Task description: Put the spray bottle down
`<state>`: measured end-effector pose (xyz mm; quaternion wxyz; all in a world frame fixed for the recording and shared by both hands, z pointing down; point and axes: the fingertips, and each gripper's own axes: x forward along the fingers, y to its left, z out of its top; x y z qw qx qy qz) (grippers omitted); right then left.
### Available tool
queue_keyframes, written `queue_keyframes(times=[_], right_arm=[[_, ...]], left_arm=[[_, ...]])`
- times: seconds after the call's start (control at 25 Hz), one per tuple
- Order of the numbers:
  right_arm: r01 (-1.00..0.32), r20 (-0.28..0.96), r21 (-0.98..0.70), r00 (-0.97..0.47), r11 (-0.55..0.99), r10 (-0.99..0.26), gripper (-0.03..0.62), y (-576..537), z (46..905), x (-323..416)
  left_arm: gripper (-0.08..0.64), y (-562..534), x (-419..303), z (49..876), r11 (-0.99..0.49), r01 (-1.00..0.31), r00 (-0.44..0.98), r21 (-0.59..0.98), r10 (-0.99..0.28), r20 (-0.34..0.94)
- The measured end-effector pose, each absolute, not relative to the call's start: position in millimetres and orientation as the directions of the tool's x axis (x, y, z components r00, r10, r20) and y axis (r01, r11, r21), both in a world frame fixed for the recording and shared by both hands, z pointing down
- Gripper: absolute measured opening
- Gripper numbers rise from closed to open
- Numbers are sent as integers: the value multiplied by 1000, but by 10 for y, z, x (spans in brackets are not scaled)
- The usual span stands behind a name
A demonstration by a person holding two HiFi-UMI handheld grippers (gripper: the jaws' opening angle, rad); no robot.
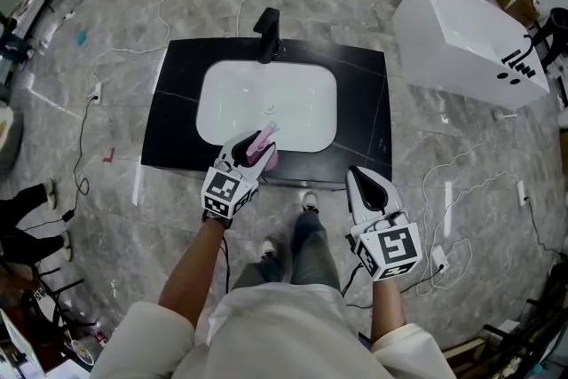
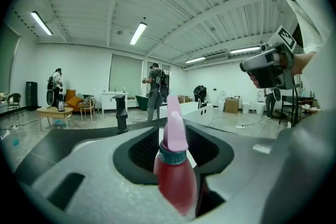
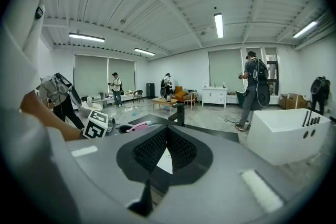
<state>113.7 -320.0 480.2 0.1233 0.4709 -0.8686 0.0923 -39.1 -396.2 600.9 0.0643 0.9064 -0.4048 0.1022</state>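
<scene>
The spray bottle (image 1: 264,143) has a red body and a pink trigger head. It lies tilted between the jaws of my left gripper (image 1: 254,148), which is shut on it, over the front rim of the white sink (image 1: 209,106). In the left gripper view the spray bottle (image 2: 176,181) stands up between the black pads (image 2: 144,150), nozzle pointing away. My right gripper (image 1: 366,184) hovers off the counter's front right edge, shut and holding nothing. In the right gripper view its pads (image 3: 157,148) meet, and the bottle's pink nozzle (image 3: 137,125) shows to the left.
The black counter (image 1: 177,124) carries the sink and a black faucet (image 1: 269,33) at its back. A white bathtub (image 1: 466,40) stands at the right. Cables lie over the grey floor. Several people stand across the room. My legs and shoes are below the counter's front edge.
</scene>
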Motion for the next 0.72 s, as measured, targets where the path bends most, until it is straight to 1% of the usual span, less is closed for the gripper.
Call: queue_keyframes(times=[0.32, 0.48, 0.72], right_arm=[[-847, 290, -56, -520, 529, -803, 8, -3169, 4784, 1170], [-847, 277, -74, -524, 526, -805, 9, -3166, 4746, 1187], [-848, 257, -64, -524, 527, -812, 8, -3134, 4651, 1163]], left_arm=[[218, -3911, -425, 5920, -659, -744, 666, 105, -721, 193], [241, -3831, -463, 5828, -672, -732, 681, 115, -713, 164], [244, -3682, -609, 5670, -669, -736, 677, 104, -724, 129]])
